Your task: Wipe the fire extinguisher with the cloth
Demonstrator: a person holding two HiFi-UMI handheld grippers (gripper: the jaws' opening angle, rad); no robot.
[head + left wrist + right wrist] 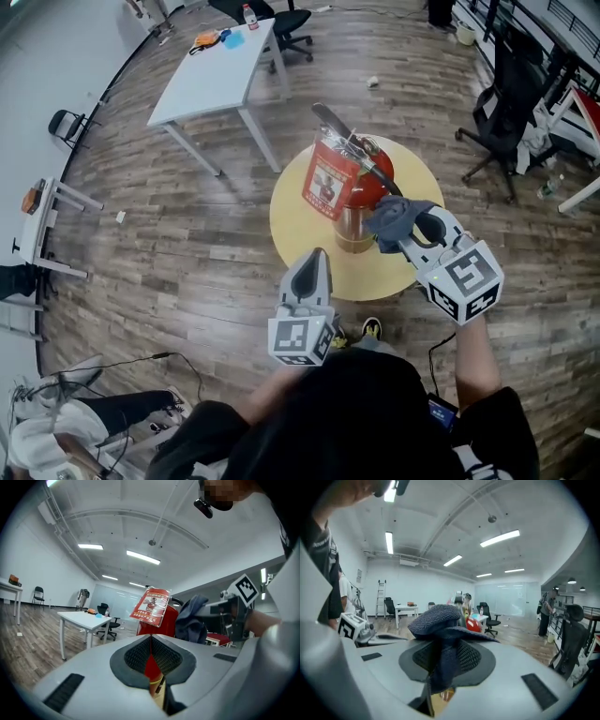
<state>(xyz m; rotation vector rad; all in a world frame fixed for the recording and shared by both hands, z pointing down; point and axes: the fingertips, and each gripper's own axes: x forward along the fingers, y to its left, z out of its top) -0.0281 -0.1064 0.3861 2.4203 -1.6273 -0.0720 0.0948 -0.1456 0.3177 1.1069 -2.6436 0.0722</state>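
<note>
A red fire extinguisher (354, 192) with a red label tag (325, 181) stands on a round yellow table (300, 225). My right gripper (419, 228) is shut on a dark blue cloth (397, 219), which hangs against the extinguisher's right side. In the right gripper view the cloth (440, 634) fills the jaws and hides most of the extinguisher (474, 624). My left gripper (312, 272) is shut and holds nothing, low at the table's near edge, pointing at the extinguisher (157, 620). The left gripper view also shows the cloth (192, 620) and the right gripper (220, 609).
A white rectangular table (220, 70) stands to the far left with small items on it. Black office chairs (502, 117) are at the right and behind the white table. The floor is wood planks. A person stands far off (544, 611) in the right gripper view.
</note>
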